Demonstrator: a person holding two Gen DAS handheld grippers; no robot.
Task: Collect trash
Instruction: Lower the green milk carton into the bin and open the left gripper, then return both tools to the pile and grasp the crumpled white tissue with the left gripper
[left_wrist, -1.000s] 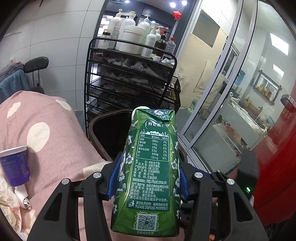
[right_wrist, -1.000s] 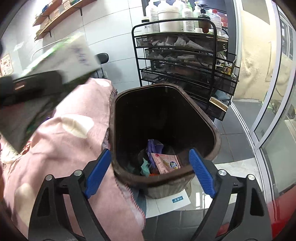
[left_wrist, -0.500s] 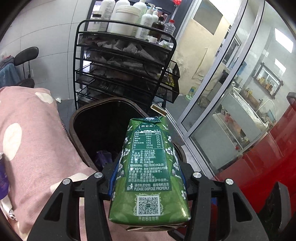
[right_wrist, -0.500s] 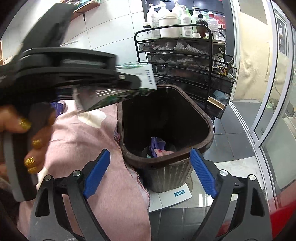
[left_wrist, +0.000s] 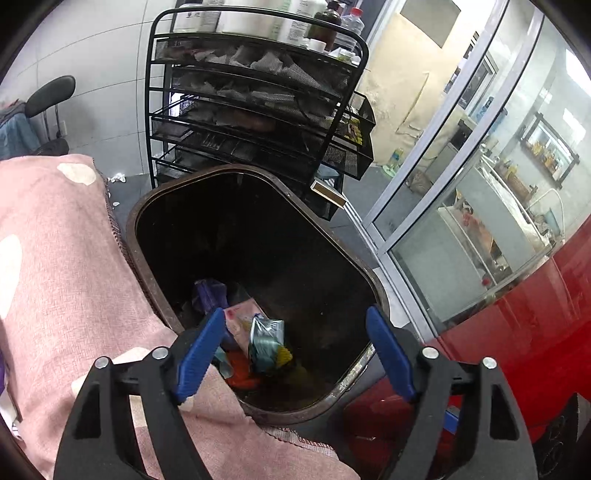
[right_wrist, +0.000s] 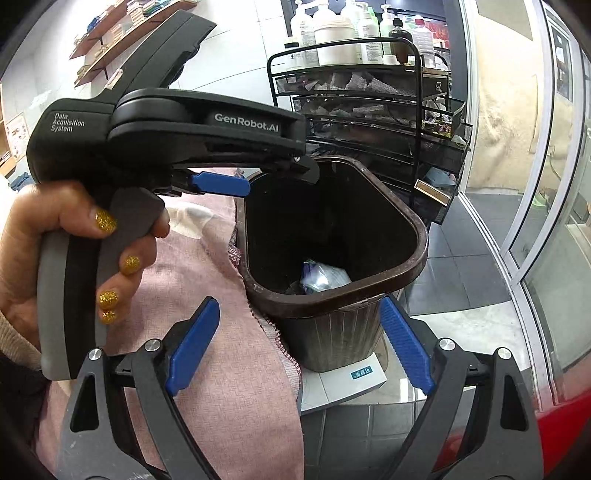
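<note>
Both tools agape, left tool (left_wrist: 295, 354) above binned carton (left_wrist: 266, 341) (empty-jawed).

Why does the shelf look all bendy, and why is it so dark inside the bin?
Left wrist view: the fisheye lens bows the black wire rack, and the trash bin has deep dark walls that shade its inside. Right wrist view: the door frame curves too.

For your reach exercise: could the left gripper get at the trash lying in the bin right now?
Probably yes. The left gripper hangs open over the bin, whose mouth is uncovered, with the trash directly below; only the bin's depth might limit it.
</note>
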